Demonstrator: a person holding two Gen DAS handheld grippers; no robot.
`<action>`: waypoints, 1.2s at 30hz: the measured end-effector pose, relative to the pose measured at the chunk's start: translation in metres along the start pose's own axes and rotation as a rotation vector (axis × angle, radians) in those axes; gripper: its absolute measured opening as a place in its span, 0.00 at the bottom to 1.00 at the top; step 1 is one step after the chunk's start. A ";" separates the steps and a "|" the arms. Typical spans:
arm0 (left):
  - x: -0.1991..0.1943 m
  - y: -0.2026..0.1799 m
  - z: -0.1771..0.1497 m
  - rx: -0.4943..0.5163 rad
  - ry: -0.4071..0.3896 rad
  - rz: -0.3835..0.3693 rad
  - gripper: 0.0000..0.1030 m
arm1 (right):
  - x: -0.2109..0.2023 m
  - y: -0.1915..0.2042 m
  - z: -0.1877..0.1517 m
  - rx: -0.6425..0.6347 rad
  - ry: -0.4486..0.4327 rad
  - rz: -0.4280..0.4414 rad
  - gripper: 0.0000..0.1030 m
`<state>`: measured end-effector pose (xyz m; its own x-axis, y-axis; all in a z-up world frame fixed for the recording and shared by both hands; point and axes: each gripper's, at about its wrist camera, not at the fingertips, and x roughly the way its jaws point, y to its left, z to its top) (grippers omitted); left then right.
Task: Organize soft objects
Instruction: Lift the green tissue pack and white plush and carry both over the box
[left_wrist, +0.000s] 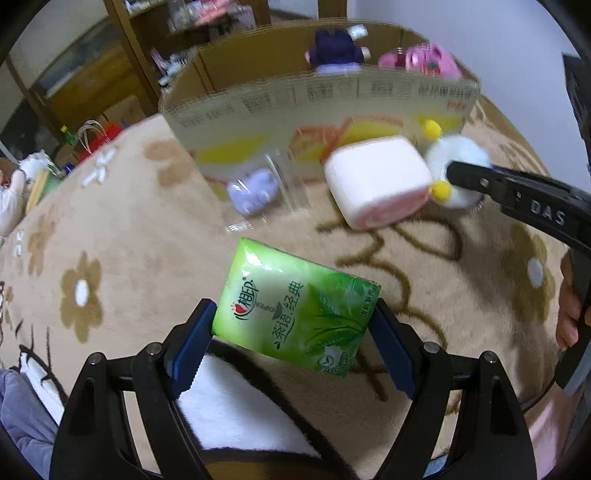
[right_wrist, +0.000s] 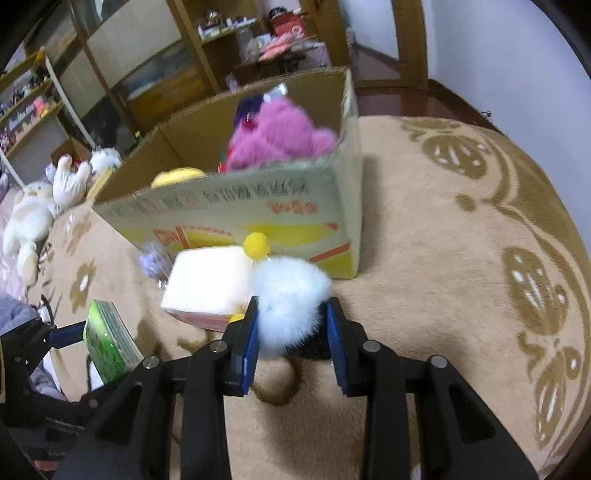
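Note:
My left gripper (left_wrist: 293, 328) is shut on a green tissue pack (left_wrist: 295, 306) and holds it above the carpet; the pack also shows in the right wrist view (right_wrist: 107, 339). My right gripper (right_wrist: 291, 332) is shut on a white fluffy toy with yellow pompoms (right_wrist: 290, 295), seen in the left wrist view too (left_wrist: 458, 166). A pink-and-white block cushion (left_wrist: 376, 181) (right_wrist: 207, 284) lies beside it. The cardboard box (right_wrist: 236, 206) (left_wrist: 321, 107) behind holds a pink plush (right_wrist: 280, 136), a purple toy (left_wrist: 336, 48) and a yellow item (right_wrist: 177, 175).
A small lilac toy in clear wrap (left_wrist: 253, 192) lies by the box front. White plush animals (right_wrist: 33, 210) lie at the carpet's left edge. Wooden shelves (right_wrist: 155, 66) stand behind. The beige patterned carpet (right_wrist: 461, 277) extends right.

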<state>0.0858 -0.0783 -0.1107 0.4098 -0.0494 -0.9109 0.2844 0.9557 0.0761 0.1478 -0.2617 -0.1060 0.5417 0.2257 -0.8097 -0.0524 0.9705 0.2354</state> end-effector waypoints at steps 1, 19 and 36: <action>-0.006 0.001 0.004 -0.002 -0.026 0.010 0.80 | -0.005 -0.001 -0.001 0.004 -0.010 0.004 0.34; -0.103 0.035 0.040 -0.046 -0.484 0.059 0.80 | -0.111 0.022 0.013 -0.059 -0.346 0.007 0.34; -0.109 0.053 0.097 -0.029 -0.543 0.077 0.80 | -0.123 0.035 0.069 -0.105 -0.446 -0.028 0.35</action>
<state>0.1404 -0.0509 0.0317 0.8190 -0.1143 -0.5623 0.2149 0.9697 0.1159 0.1378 -0.2608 0.0388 0.8510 0.1633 -0.4991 -0.1053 0.9842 0.1424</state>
